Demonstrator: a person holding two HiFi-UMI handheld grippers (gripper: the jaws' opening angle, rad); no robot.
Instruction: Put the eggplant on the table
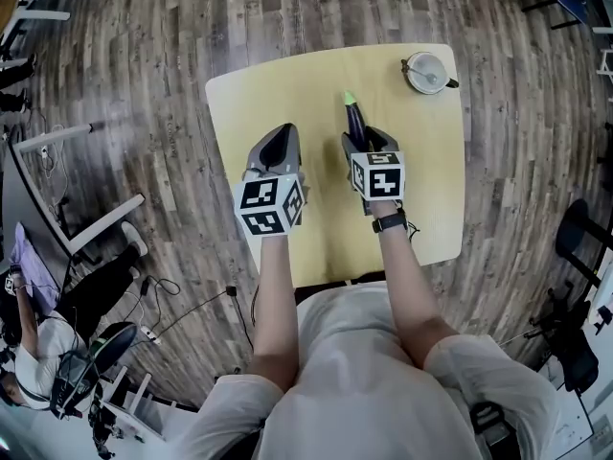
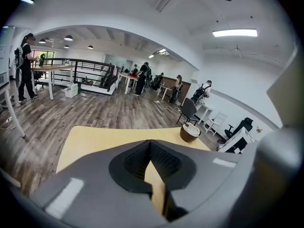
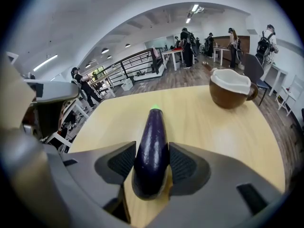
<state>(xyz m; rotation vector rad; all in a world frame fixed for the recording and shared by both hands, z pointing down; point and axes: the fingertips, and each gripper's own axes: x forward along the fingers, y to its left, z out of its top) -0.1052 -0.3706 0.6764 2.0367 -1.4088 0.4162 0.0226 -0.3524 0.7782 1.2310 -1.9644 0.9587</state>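
Clamping the eggplant (image 3: 153, 132) over the table (image 3: 209, 127), right hand-held gripper (image 3: 152, 161).

- Table (image 1: 278, 103): pale yellow wooden top, roughly square, rounded corners. It stands on a grey-brown plank floor (image 1: 144, 65).
- One item rests directly on the top: a brown cup (image 1: 426, 72) with a handle, white across its top, upright.
- Cup position: near the far right corner, close to both edges.
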